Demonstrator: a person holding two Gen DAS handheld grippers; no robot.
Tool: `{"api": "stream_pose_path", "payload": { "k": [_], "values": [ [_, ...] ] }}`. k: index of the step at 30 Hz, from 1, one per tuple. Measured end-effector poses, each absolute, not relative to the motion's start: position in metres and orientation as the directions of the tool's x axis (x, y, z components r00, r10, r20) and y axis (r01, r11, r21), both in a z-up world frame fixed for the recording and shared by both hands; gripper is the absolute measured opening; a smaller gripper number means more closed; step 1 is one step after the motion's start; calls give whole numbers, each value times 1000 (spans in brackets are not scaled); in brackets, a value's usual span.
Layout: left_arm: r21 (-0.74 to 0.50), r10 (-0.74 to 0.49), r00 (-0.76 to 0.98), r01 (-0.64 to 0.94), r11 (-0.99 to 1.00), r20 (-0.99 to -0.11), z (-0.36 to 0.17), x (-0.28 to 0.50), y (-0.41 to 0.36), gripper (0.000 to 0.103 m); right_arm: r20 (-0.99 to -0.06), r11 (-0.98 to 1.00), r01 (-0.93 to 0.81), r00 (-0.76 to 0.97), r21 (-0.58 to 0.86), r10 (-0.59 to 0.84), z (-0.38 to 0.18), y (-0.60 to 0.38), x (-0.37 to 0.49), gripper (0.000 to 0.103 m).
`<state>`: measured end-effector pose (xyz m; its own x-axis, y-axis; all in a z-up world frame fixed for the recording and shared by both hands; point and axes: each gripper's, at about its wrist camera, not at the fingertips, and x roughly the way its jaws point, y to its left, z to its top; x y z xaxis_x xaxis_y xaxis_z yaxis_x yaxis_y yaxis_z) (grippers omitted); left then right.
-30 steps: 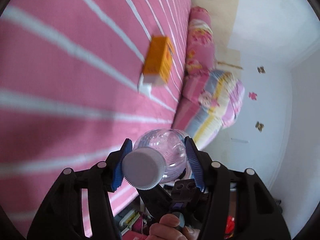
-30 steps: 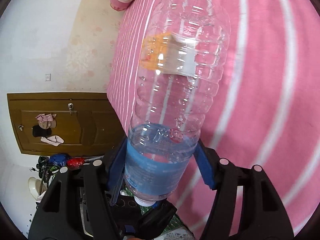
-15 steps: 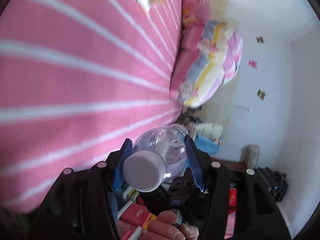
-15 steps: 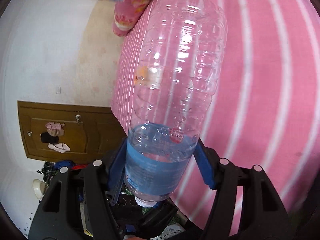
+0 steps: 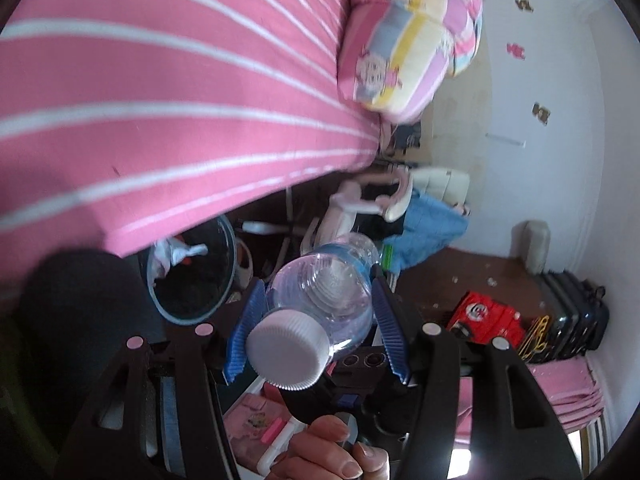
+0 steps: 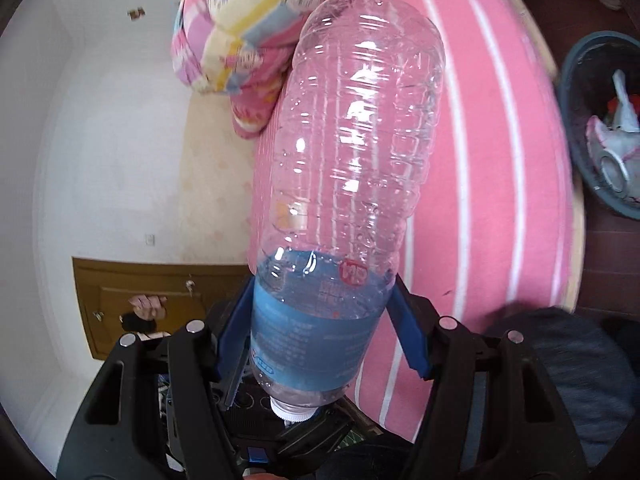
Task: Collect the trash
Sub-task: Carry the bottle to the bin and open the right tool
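An empty clear plastic bottle (image 6: 352, 152) with a blue label is clamped between the blue pads of both grippers. In the left wrist view its white cap (image 5: 286, 352) points at the camera and my left gripper (image 5: 316, 328) is shut on its neck end. My right gripper (image 6: 324, 332) is shut on the labelled part, the base pointing away. A grey-rimmed trash bin (image 5: 188, 280) with a black liner and white rubbish stands on the floor beside the bed, left of the bottle; it also shows at the right edge of the right wrist view (image 6: 600, 120).
The pink white-striped bed (image 5: 160, 92) fills the upper left, with a folded cartoon quilt (image 5: 404, 40) at its head. A red box (image 5: 486, 316), dark suitcases (image 5: 572, 312) and a chair with blue cloth (image 5: 432, 228) are on the floor. A wooden door (image 6: 132, 300) is behind.
Both grippers have swung with the bottle away from the bed top toward its edge. The orange carton has left view; the floor and the trash bin have come into view.
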<state>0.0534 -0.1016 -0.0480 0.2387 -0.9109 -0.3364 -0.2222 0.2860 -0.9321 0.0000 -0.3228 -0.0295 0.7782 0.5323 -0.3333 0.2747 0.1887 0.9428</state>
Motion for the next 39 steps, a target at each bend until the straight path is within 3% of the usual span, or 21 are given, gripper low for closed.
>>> {"api": "stream_pose_path", "payload": {
  "k": [17, 39],
  "values": [
    [-869, -892, 29, -239, 433, -452, -98, 38, -237, 54, -329, 17, 354, 849, 935, 414, -71, -435, -81, 63],
    [-750, -804, -144, -297, 591, -577, -201, 71, -310, 51, -429, -179, 526, 813, 832, 393, -180, -517, -91, 63]
  ]
}}
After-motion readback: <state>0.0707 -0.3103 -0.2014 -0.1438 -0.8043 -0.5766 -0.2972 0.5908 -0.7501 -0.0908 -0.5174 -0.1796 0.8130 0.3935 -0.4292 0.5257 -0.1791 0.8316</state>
